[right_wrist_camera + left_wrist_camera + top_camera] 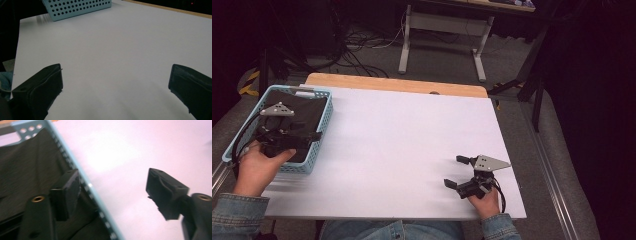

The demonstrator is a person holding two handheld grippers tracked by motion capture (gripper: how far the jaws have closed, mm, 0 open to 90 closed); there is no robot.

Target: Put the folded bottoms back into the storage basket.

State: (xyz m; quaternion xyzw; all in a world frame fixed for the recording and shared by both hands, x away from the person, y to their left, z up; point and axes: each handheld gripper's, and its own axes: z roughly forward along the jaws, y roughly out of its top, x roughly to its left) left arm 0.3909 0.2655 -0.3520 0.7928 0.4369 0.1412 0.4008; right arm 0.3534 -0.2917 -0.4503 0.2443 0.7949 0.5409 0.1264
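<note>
High view: left hand-held gripper (287,137) is held over the blue basket (323,130) containing dark cloth (307,112); white table (402,135), grey floor (377,65).
Left gripper view: jaws released, straddling the basket rim (82,182), cloth (27,167) untouched.
Right gripper view: right hand-held gripper (115,82) released, nothing held; no writing is readable.

Dark cloth (302,117), crumpled, lying inside light-blue perforated basket (324,125), at table's left edge

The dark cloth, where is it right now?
In the high view the dark cloth lies inside the blue basket at the table's left edge, under the left gripper.
</note>
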